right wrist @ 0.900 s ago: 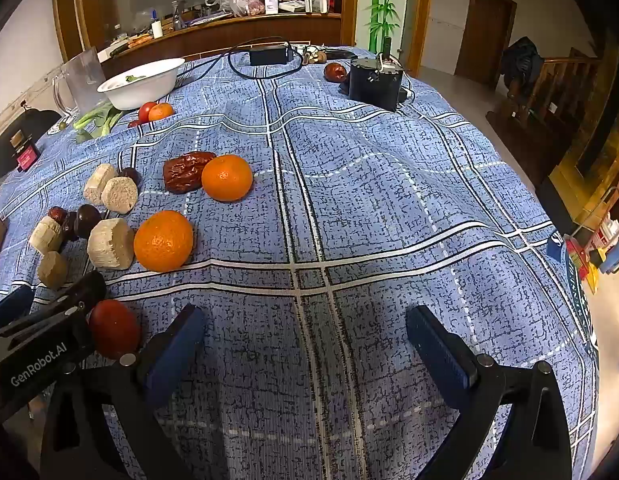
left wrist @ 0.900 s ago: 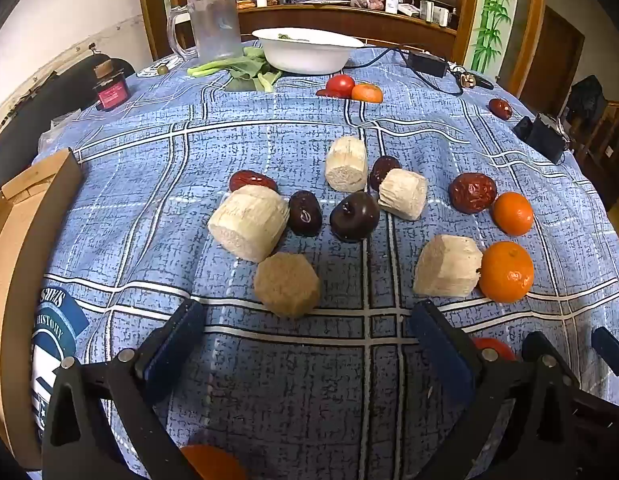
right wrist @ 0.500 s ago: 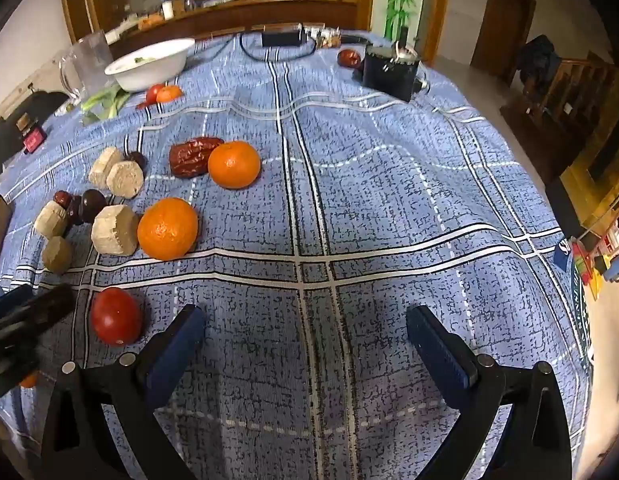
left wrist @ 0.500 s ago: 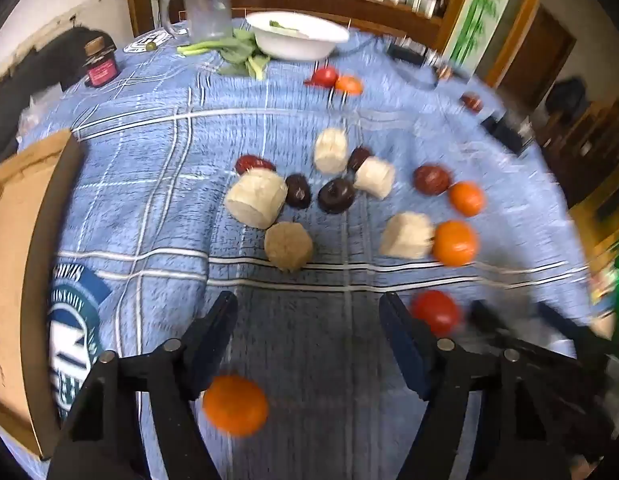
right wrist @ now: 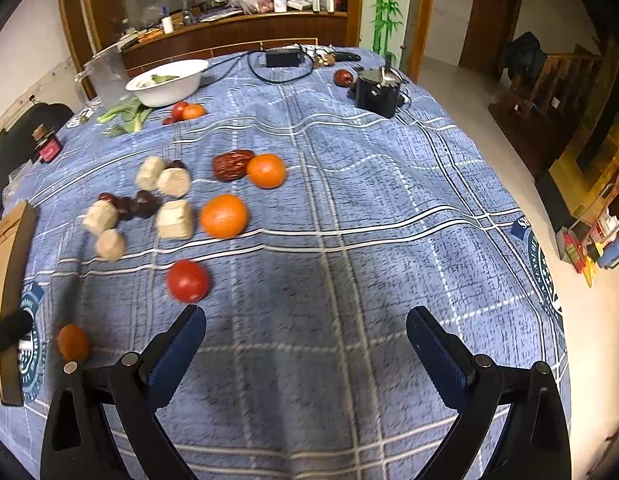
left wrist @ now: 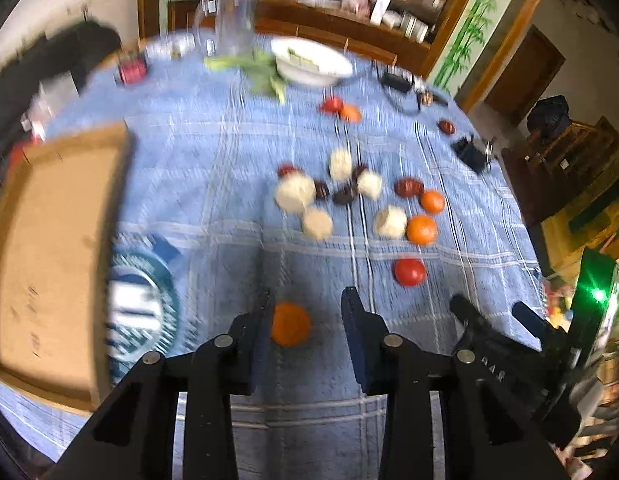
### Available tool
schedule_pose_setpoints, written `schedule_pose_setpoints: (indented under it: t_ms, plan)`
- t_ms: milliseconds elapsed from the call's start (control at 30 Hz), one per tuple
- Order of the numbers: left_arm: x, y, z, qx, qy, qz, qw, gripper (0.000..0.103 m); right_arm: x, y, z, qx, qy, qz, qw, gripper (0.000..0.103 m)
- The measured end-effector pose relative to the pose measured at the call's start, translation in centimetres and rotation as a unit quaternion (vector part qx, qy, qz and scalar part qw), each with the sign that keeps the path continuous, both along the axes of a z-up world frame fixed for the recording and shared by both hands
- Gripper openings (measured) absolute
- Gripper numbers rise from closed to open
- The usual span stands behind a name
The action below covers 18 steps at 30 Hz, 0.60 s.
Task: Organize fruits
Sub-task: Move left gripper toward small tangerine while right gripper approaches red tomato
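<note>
Left gripper [left wrist: 305, 312]: spread, straddling near orange [left wrist: 290, 323], touching left finger only
Right gripper [right wrist: 305, 336]: spread wide, above bench [right wrist: 389, 200]
Tomato [right wrist: 188, 281]: just beyond right gripper's left finger

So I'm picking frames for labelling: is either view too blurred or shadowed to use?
Left wrist view: motion blur smears the white bowl and cardboard box; the near orange is soft. Right wrist view: mostly sharp, a dark shadow ahead of the right hand-held gripper, edges bent by fisheye.

I saw a round table under a blue checked cloth [right wrist: 389, 184]; near its white bowl [right wrist: 169, 80] lay greens, oranges [right wrist: 223, 216], a red tomato [right wrist: 188, 281], pale cylindrical chunks [right wrist: 174, 219].
</note>
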<state>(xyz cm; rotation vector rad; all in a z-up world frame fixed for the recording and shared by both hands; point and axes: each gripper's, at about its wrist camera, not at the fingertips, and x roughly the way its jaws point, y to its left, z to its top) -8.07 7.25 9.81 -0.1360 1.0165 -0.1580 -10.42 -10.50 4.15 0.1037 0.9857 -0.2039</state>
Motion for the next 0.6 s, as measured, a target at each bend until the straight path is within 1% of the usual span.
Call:
schedule_pose_setpoints:
  t_ms: [67, 167, 300, 467, 600]
  plan:
    - [-0.2, 0.1, 1.0, 0.019, -0.018, -0.003, 0.9996, 0.034, -0.2, 1.1, 0.5, -0.012, -0.005, 0.01, 1.0, 0.102]
    - [-0.2, 0.0, 1.7, 0.036, -0.027, -0.011, 0.9989, 0.036, -0.6, 2.1, 0.9, -0.023, -0.012, 0.02, 0.999, 0.102]
    - [-0.8, 0.0, 2.1, 0.062, -0.044, -0.019, 0.9969, 0.037, -0.9, 2.9, 0.8, -0.017, -0.011, 0.024, 1.0, 0.102]
    - [-0.9, 0.3, 2.1, 0.079, -0.054, -0.024, 0.9951, 0.039, -1.2, 3.5, 0.2, -0.009, -0.009, 0.021, 1.0, 0.102]
    - [-0.9, 0.7, 1.8, 0.081, -0.053, -0.028, 0.9949, 0.044, -1.3, 4.0, -0.1, -0.001, -0.008, 0.02, 1.0, 0.102]
